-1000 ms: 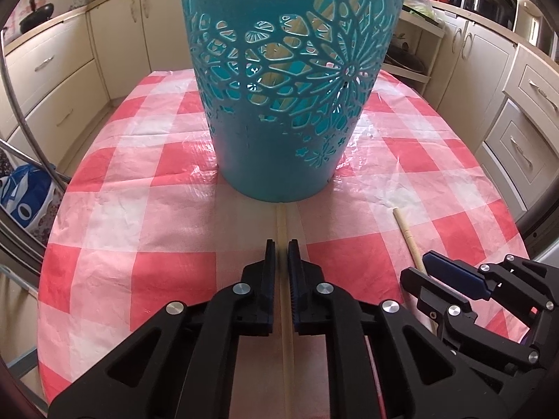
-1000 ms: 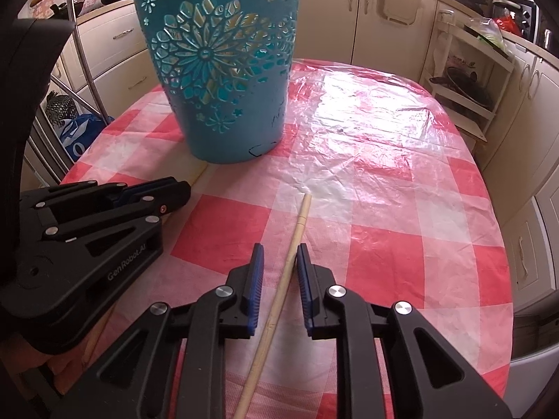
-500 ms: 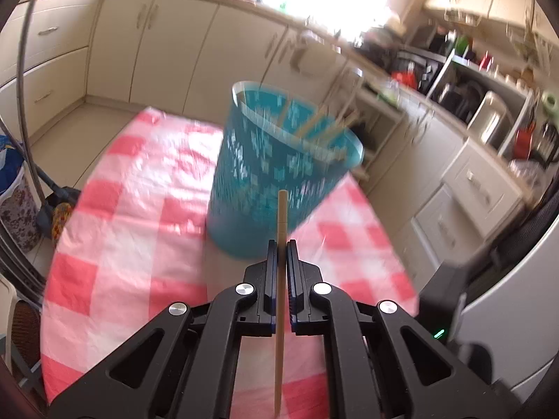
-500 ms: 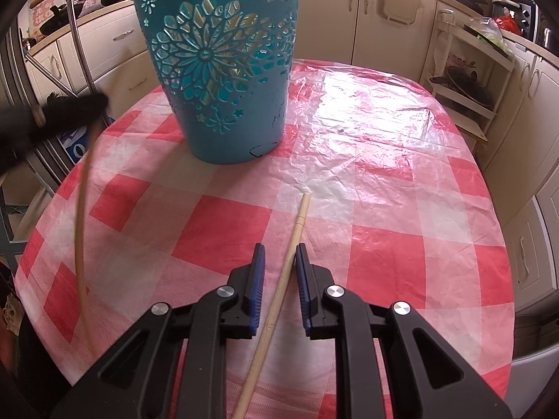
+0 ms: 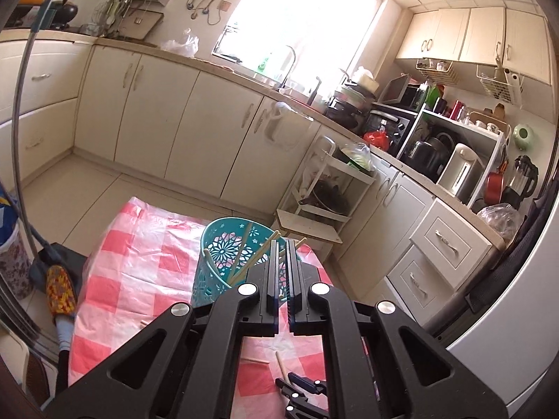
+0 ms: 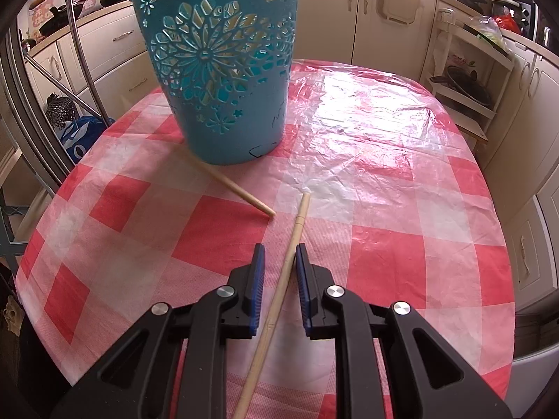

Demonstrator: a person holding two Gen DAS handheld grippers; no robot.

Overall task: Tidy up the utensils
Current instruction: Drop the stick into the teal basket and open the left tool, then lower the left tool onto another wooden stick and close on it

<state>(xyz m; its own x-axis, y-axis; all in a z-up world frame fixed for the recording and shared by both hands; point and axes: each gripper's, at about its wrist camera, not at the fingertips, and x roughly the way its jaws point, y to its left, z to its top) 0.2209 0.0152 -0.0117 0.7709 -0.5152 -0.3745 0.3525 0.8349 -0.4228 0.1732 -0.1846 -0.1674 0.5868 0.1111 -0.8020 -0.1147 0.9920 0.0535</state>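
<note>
In the left wrist view, the left gripper (image 5: 283, 272) sits at lower centre, raised high over the table (image 5: 139, 265), its jaws a narrow slit apart with nothing between them. Just beyond its tips stands the teal basket (image 5: 216, 255), seen from above, with about four wooden chopsticks (image 5: 241, 248) leaning inside, tips up and to the right. At the bottom of the frame the right gripper (image 5: 297, 389) shows small, beside one stick (image 5: 281, 366) lying on the cloth.

In the right wrist view, the right gripper (image 6: 279, 276) rests low at bottom centre, jaws moderately apart, straddling a chopstick (image 6: 286, 269) without clamping it. Its long axis runs from the bottom centre up and slightly right. A second chopstick (image 6: 237, 192) lies diagonally from the teal basket's (image 6: 227, 70) base down to the right, its end near the first stick's tip. Two sticks lie on the checked table (image 6: 384, 174).
</note>
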